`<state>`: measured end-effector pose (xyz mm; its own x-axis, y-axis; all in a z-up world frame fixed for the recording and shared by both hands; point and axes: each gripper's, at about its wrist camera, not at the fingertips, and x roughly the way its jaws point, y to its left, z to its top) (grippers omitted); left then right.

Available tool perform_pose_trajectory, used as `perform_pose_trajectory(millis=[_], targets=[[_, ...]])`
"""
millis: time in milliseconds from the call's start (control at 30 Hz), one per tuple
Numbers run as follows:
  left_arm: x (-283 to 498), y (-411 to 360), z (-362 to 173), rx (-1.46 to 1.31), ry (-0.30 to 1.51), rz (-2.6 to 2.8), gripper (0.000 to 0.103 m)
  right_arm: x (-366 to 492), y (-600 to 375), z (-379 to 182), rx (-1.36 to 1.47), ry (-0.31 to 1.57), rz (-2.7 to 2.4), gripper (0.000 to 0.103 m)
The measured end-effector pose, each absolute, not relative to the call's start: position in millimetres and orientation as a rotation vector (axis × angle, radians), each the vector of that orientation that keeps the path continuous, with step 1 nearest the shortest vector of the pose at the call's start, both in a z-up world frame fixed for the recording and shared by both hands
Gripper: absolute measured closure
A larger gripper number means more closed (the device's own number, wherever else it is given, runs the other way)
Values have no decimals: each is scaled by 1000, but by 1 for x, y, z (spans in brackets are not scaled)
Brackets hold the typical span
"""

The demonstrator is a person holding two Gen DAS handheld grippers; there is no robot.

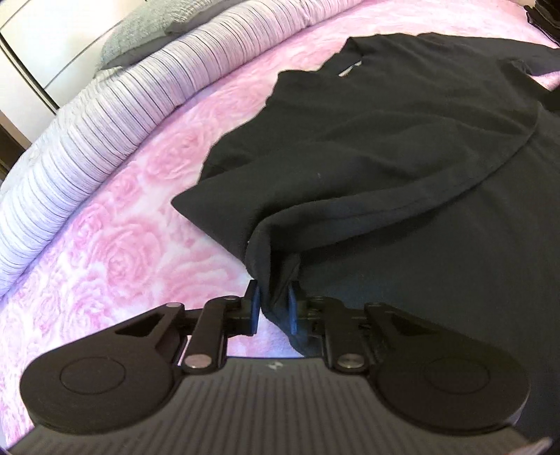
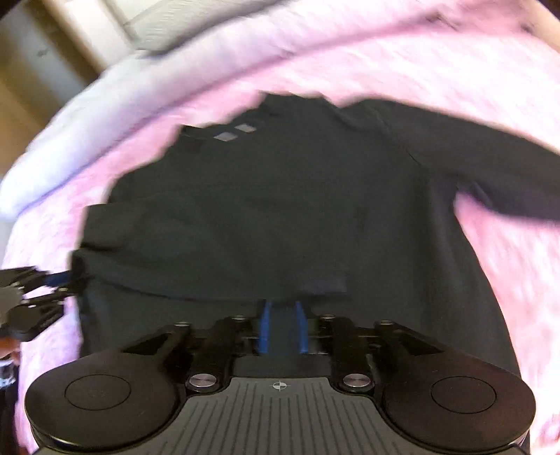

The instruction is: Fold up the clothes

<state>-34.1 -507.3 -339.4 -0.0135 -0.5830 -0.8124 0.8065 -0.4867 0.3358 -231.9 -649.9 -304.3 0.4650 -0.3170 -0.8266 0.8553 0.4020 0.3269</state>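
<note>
Lying spread over the pink rose-patterned bedspread (image 1: 133, 245), the black shirt (image 1: 385, 147) covers much of the bed, with one side folded over onto its body. The left gripper (image 1: 274, 304) has its blue pads clenched on a bunched fold at the shirt's near edge, beside bare bedspread. A striped purple blanket (image 1: 87, 140) runs along the far edge of the bed, with a grey knitted pillow (image 1: 136, 31) behind it. In the blurred right wrist view, the right gripper (image 2: 284, 327) hovers over the shirt's lower part with its jaws parted and nothing pressed between the pads; one sleeve (image 2: 507, 175) stretches toward the bed's right side.
</note>
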Motion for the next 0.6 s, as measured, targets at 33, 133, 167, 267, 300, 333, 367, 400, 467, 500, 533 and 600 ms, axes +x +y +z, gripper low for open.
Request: perform_pose_trajectory(millis=[33, 133, 167, 267, 300, 333, 367, 400, 467, 500, 533, 600], targets=[[-34, -507, -339, 1202, 279, -1698, 92, -218, -656, -303, 805, 752, -782, 63], [-29, -505, -337, 1158, 323, -1667, 93, -171, -673, -298, 685, 750, -618, 58], [-26, -503, -337, 1131, 349, -1654, 94, -147, -679, -300, 655, 758, -565, 58], [-20, -497, -343, 1071, 387, -1630, 94, -74, -695, -305, 581, 778, -425, 58], [-18, -495, -345, 1049, 400, -1622, 94, -53, -698, -306, 570, 782, -381, 58], [-16, -493, -346, 1028, 409, -1616, 94, -31, -701, -306, 559, 785, -338, 58], [-14, -490, -346, 1009, 398, -1607, 94, -9, -703, -306, 547, 791, -290, 58], [-13, -487, -346, 999, 387, -1599, 94, 14, -703, -306, 534, 802, -236, 58], [-16, -480, -348, 1003, 345, -1584, 94, 56, -700, -308, 485, 835, -145, 58], [-19, -477, -350, 1018, 314, -1579, 95, 77, -697, -309, 450, 856, -111, 58], [-22, -474, -351, 1031, 285, -1573, 95, 96, -695, -311, 410, 878, -92, 58], [-19, -473, -352, 1001, 319, -1556, 103, 127, -691, -316, 364, 928, -51, 58]])
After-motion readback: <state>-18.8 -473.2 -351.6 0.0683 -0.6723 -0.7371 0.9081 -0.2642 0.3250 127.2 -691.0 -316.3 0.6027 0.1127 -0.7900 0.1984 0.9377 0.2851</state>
